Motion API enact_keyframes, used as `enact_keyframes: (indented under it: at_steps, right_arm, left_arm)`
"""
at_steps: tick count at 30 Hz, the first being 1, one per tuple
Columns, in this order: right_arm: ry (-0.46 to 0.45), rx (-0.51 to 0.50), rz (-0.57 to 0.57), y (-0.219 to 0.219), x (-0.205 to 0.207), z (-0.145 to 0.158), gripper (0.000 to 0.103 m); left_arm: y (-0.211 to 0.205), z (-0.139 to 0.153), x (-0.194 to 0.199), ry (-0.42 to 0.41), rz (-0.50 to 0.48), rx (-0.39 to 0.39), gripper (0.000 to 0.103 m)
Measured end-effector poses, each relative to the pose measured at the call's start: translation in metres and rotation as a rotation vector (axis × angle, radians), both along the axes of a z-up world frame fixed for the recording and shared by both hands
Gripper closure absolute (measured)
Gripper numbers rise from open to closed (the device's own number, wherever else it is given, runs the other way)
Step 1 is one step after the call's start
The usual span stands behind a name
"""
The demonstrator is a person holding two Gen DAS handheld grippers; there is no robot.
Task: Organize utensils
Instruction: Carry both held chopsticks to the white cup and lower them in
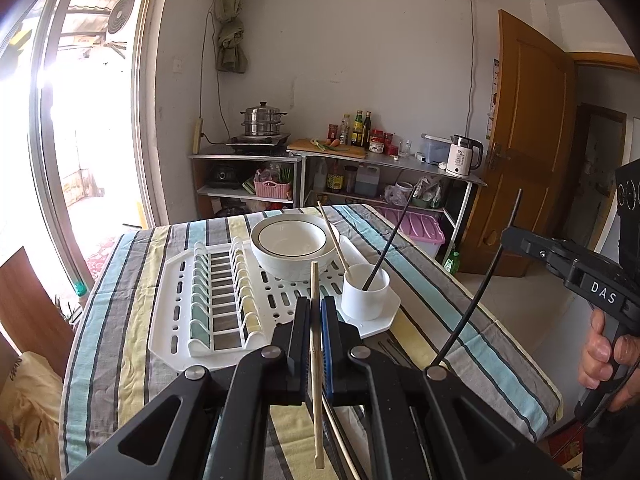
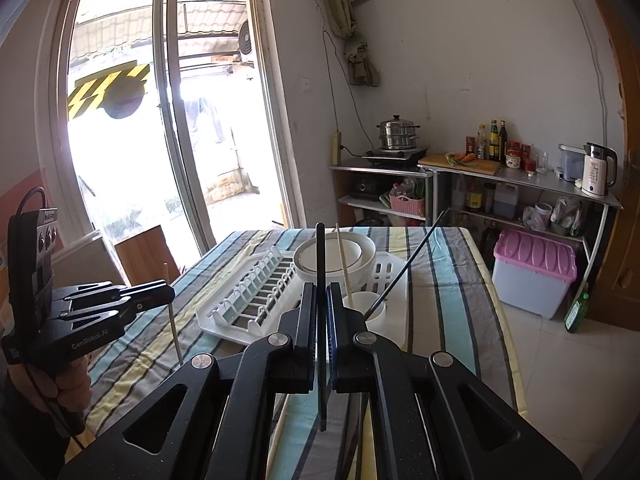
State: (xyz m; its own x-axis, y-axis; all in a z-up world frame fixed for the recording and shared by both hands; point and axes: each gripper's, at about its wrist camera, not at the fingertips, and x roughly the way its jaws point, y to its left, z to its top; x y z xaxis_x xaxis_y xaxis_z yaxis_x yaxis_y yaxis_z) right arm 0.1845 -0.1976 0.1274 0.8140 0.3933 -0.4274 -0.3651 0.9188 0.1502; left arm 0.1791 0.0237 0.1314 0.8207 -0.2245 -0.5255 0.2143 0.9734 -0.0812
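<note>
Tools above rack, bowl

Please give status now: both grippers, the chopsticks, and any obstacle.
Left gripper shut on wooden chopstick. Right gripper shut on black chopstick. One of each already in cup. Nothing blocks the cup.

The bottle labels are too small to read; 2 chopsticks' lower ends are hidden inside the white cup.
</note>
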Motion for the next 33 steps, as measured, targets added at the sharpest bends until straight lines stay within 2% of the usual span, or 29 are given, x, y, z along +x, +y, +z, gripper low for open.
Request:
enact_keyframes:
  at_steps: [15,22,28,33]
  right_arm:
    - [-0.049,0.034,-0.034,-0.012,0.05,0.035,0.098]
    - [-0.058,0.057,-0.047,-0.018,0.078,0.041,0.098]
    - [-0.056,0.075,-0.062,-0.023,0.101,0.041,0.098]
    - [-0.034,0.083,-0.068,-0.024,0.119,0.031,0.098]
  left_arm:
    - [-0.036,0.038,0.093,-0.047,-0.059,-0.057,0.098]
    - [-0.046,0.048,0.138,-0.053,-0.067,-0.115,0.098]
    - [-0.054,0.048,0.171,-0.059,-0.064,-0.149,0.098]
    - [-0.062,0.031,0.196,-0.04,-0.061,-0.167,0.098]
